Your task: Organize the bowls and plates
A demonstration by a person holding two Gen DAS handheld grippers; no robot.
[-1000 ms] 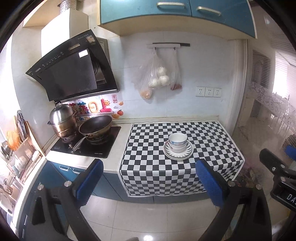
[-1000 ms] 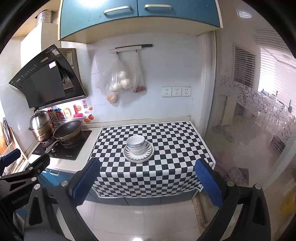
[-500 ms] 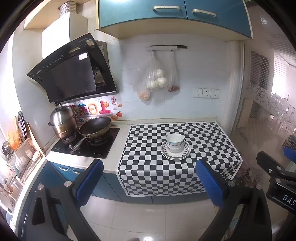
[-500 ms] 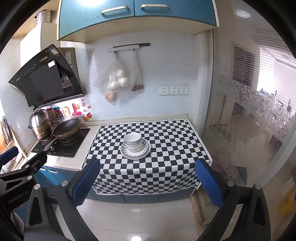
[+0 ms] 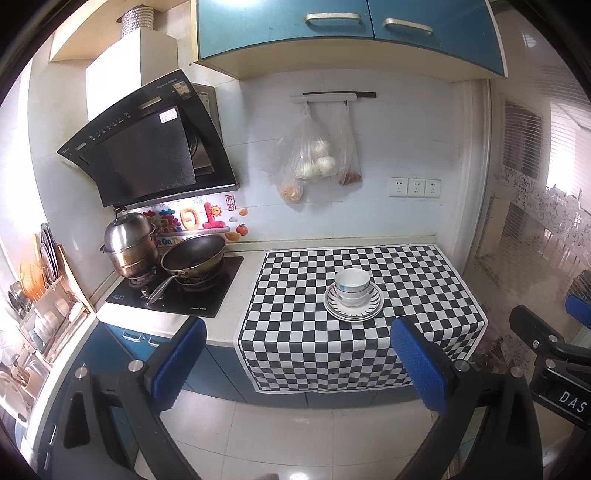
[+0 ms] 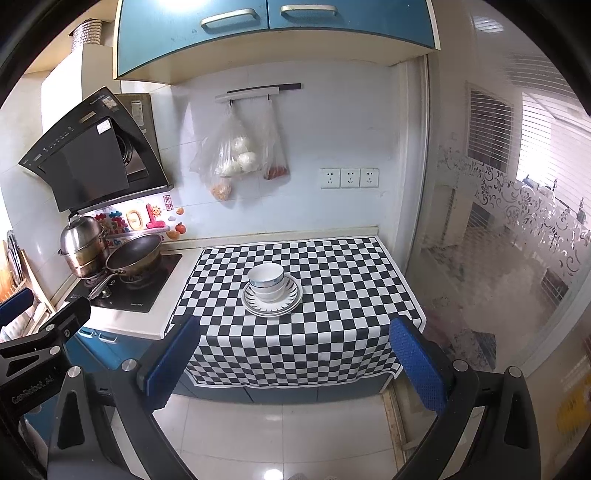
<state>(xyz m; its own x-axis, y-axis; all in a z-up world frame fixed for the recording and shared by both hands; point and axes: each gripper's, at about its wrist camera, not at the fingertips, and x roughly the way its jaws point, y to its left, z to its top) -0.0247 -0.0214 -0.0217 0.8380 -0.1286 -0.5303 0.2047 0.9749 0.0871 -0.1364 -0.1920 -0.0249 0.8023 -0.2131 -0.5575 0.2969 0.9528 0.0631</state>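
How many white bowls (image 5: pixel 351 287) are nested on the striped-rim white plates (image 5: pixel 353 309) cannot be counted, nor the plates. At the left edge of the left wrist view, the wooden dish rack (image 5: pixel 44 302) is cut off, its contents blurred. The clear plastic bags (image 6: pixel 236 158) veil their contents.

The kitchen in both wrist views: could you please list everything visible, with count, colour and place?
Bowls: two or more, white, stacked on the plates.
Plates: stacked, white with dark rim marks, mid-cloth.
Cloth: one, black-and-white check, over the counter.
Pan: one, dark, on the hob.
Pot: one, steel, behind the pan.
Hood: one, black, above the hob.
Bags: several, clear, hanging on the wall.
Cabinets: blue, overhead.
Left gripper: blue pads, open.
Right gripper: blue pads, open.
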